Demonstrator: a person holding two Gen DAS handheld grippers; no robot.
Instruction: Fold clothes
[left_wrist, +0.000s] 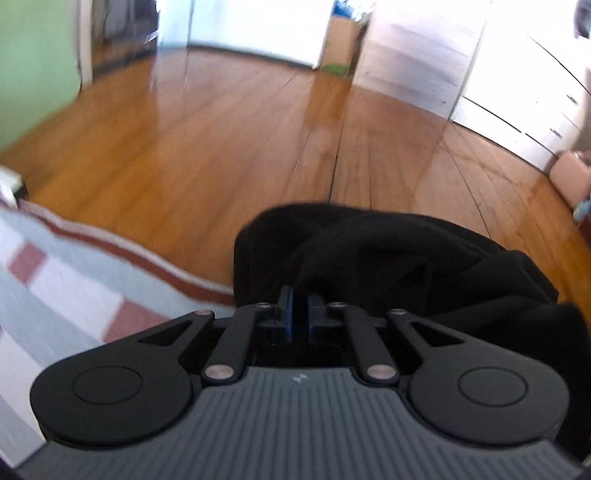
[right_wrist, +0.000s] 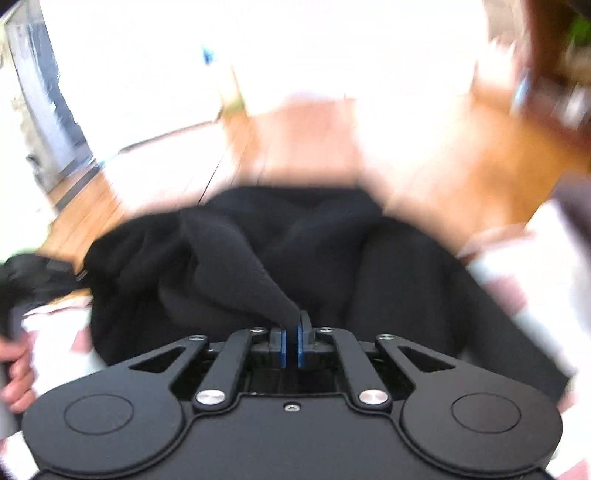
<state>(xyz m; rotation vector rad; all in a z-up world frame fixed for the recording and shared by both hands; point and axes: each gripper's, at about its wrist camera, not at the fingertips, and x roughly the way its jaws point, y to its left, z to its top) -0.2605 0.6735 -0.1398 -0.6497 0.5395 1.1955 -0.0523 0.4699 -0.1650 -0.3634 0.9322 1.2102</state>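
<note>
The polished orange-brown wooden plank floor (left_wrist: 207, 122) fills most of both views, and a pale blue, white and dusty-red checked woven cover (left_wrist: 62, 266) spreads below the grippers, its red-trimmed edge running beside the floor. Bunched over that edge lies the task's thing, a soft black fabric garment (left_wrist: 388, 254), crumpled in loose folds and hanging from both tools, not lying flat. The black left gripper (left_wrist: 299, 306) is clenched on a pinch of the cloth between its blue pads, and the black right gripper (right_wrist: 293, 332) is likewise clamped on a drawn-up peak of the same garment (right_wrist: 236, 258). Each hold looks like a small nip of material, so my worry is that a quick pull or shake could slide the cloth out of one pair of jaws and drop it in a heap. Since the folds are so tangled, the two pinches may also sit on unmatched spots, giving a crooked fold; and the part over the edge could drag onto the floor. The right view is heavily smeared, so finer detail there is lost. A person's hand (right_wrist: 16, 373) shows at its left edge. No readable writing appears; only a tiny pale mark (left_wrist: 296, 378) on the left tool's ribbed grey body, too small to make out.
</note>
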